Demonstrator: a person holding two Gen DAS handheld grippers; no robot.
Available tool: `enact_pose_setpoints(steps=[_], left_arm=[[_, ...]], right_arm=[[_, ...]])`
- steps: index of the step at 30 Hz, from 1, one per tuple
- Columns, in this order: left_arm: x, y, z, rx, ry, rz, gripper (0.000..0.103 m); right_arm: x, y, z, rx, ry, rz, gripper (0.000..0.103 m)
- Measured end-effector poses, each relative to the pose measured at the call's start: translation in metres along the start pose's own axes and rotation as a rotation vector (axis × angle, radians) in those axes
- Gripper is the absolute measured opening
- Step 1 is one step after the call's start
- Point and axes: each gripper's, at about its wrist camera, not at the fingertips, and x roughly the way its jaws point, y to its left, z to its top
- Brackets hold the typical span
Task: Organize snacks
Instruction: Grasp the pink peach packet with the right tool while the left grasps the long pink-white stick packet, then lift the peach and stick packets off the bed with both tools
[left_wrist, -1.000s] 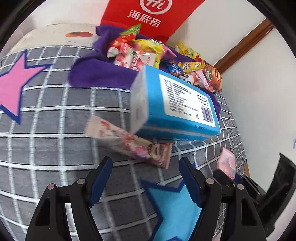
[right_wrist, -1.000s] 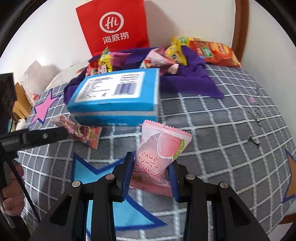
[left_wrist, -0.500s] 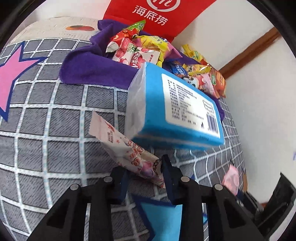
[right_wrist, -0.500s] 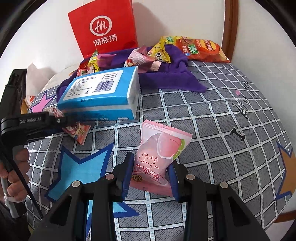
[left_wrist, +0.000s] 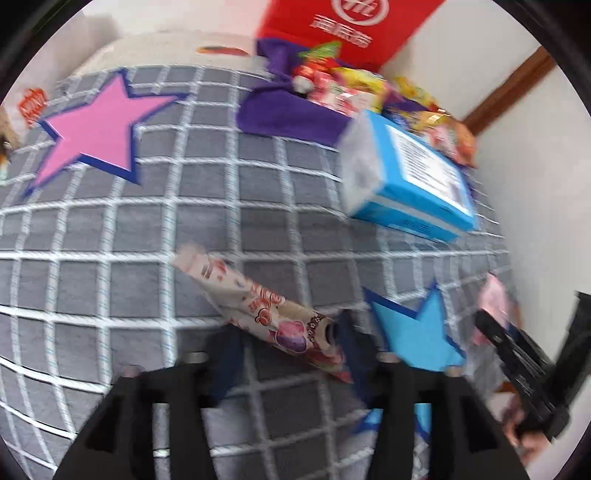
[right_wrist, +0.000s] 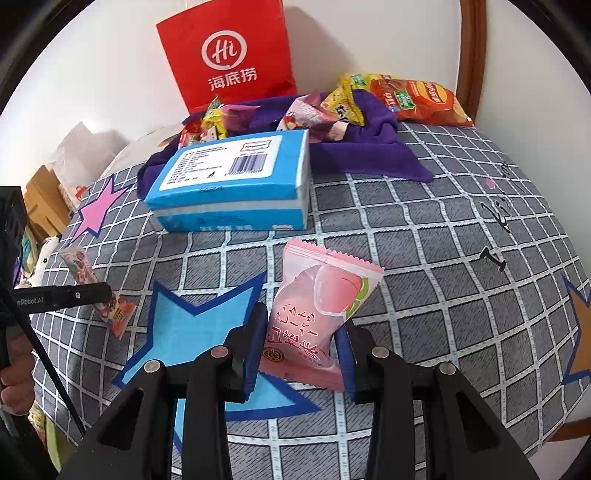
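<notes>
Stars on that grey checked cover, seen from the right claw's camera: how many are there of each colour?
pink star with a dark blue border: 1
light blue star with a dark blue border: 1
orange star with a dark blue border, cut off at the right edge: 1
Total: 3

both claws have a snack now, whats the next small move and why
Probably carry both toward the purple cloth where the other snacks are piled. The right claw grips the pink peach packet and the left claw appears shut on the long wrapper, though that view is blurred.
</notes>
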Motion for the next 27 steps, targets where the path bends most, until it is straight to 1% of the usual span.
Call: enact_pose_setpoints(steps=[2, 3, 5, 7, 9, 10, 13, 16, 19, 21, 22, 23, 24, 25, 27], left_arm=[[0.002, 0.0, 0.005, -0.001, -0.031, 0.038, 0.061], [0.005, -0.001, 0.008, -0.004, -0.034, 0.041, 0.061], [0.011, -0.007, 0.013, -0.002, -0.034, 0.015, 0.061], [0.014, -0.015, 0.015, 0.016, -0.053, -0.02, 0.061], [0.019, -0.03, 0.016, 0.062, -0.056, -0.069, 0.061], [0.022, -0.037, 0.015, 0.086, -0.045, -0.08, 0.061], [0.029, -0.045, 0.011, 0.115, -0.019, -0.045, 0.061], [0.029, -0.048, 0.006, 0.119, -0.034, -0.019, 0.061], [0.027, -0.049, 0.002, 0.134, -0.049, 0.042, 0.061], [0.025, -0.047, -0.002, 0.142, -0.063, 0.065, 0.057], [0.02, -0.041, -0.005, 0.146, -0.071, 0.081, 0.048], [0.02, -0.043, -0.004, 0.151, -0.079, 0.108, 0.043], [0.019, -0.041, -0.005, 0.155, -0.084, 0.114, 0.038], [0.017, -0.04, -0.007, 0.155, -0.083, 0.097, 0.029], [0.014, -0.038, -0.009, 0.158, -0.077, 0.05, 0.023]], right_arm=[[0.0, 0.002, -0.001, -0.003, 0.005, 0.005, 0.036], [-0.001, 0.003, -0.001, -0.007, 0.005, 0.005, 0.036], [-0.002, 0.003, -0.001, -0.01, 0.003, 0.003, 0.036], [-0.003, 0.002, -0.002, -0.011, 0.004, 0.001, 0.036], [-0.003, 0.001, -0.002, -0.007, 0.005, -0.003, 0.036], [-0.003, -0.001, -0.002, -0.001, 0.008, -0.004, 0.036], [-0.002, -0.006, -0.002, 0.012, 0.014, -0.011, 0.036], [-0.002, -0.009, -0.003, 0.019, 0.013, -0.016, 0.036], [-0.003, -0.009, -0.003, 0.021, 0.013, -0.02, 0.036], [-0.003, -0.009, -0.002, 0.02, 0.011, -0.017, 0.036], [-0.004, -0.008, -0.002, 0.019, 0.009, -0.016, 0.036], [-0.005, -0.008, -0.002, 0.017, 0.007, -0.015, 0.036], [-0.006, -0.006, -0.002, 0.014, 0.005, -0.015, 0.036], [-0.007, -0.005, -0.002, 0.009, 0.005, -0.015, 0.036], [-0.008, -0.001, -0.003, 0.002, 0.006, -0.013, 0.036]])
